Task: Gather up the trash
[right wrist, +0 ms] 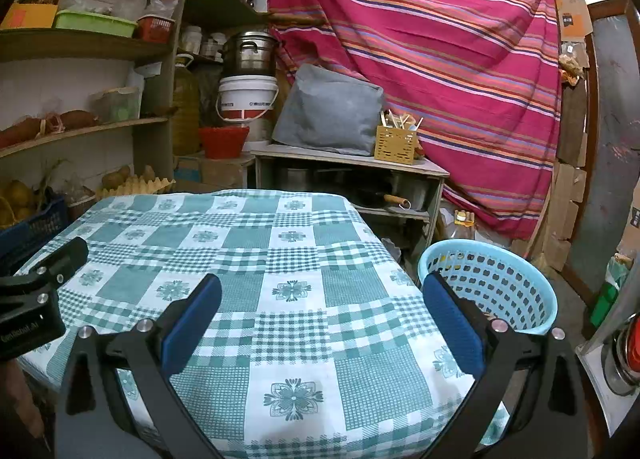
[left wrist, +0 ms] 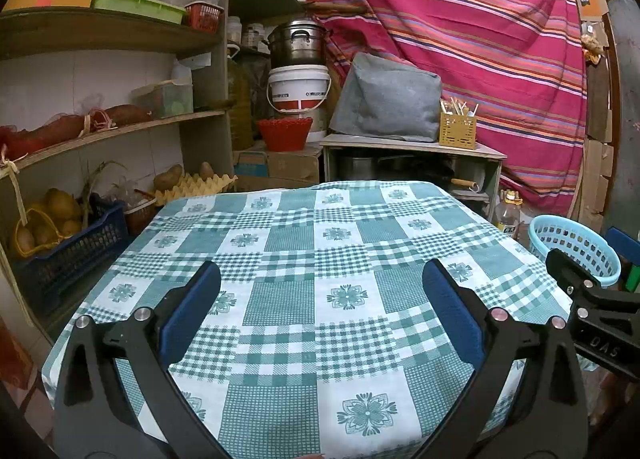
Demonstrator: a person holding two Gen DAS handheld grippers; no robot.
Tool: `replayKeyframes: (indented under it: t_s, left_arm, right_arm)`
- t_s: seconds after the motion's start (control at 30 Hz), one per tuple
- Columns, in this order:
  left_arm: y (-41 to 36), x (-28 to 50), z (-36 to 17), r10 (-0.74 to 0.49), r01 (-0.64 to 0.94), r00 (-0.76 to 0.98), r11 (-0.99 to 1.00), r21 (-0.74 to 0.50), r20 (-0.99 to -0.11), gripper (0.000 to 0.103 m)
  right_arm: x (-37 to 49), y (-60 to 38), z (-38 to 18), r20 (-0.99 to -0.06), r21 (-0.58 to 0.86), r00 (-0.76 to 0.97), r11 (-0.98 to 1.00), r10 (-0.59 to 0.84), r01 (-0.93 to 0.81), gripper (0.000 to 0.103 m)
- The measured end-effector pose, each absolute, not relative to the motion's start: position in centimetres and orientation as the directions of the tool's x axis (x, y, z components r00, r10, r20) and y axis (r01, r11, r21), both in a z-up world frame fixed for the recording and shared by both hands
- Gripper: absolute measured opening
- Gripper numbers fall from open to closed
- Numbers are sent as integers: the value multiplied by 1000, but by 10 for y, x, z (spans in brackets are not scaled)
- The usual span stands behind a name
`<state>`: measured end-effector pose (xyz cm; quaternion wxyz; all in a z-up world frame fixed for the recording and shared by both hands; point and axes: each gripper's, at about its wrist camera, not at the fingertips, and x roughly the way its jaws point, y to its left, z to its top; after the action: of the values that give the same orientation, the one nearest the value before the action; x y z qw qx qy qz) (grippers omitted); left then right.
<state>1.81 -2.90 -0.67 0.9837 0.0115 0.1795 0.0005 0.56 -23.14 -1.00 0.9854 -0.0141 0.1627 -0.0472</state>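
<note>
Both your grippers hang over the checked worktop, jaws spread and holding nothing.

Your left gripper (left wrist: 320, 311) and right gripper (right wrist: 322, 315) sit side by side above the green-and-white cloth of the worktop (left wrist: 304, 227). The pale blue basket (right wrist: 490, 285) stands on the floor just beside the worktop's right edge, nearest your right gripper.

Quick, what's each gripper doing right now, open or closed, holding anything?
Left gripper: jaws open, holding nothing, above the checked tablecloth.
Right gripper: jaws open, holding nothing.
</note>
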Motion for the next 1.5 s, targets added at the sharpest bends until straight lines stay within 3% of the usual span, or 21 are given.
replayKeyframes:
  t_s: [1.5]
  left_arm:
    - [-33, 19, -5, 4, 8, 942, 999, 32, -336, 98]
  right_arm:
    - [2, -235, -9, -314, -56, 943, 993, -115, 103, 98]
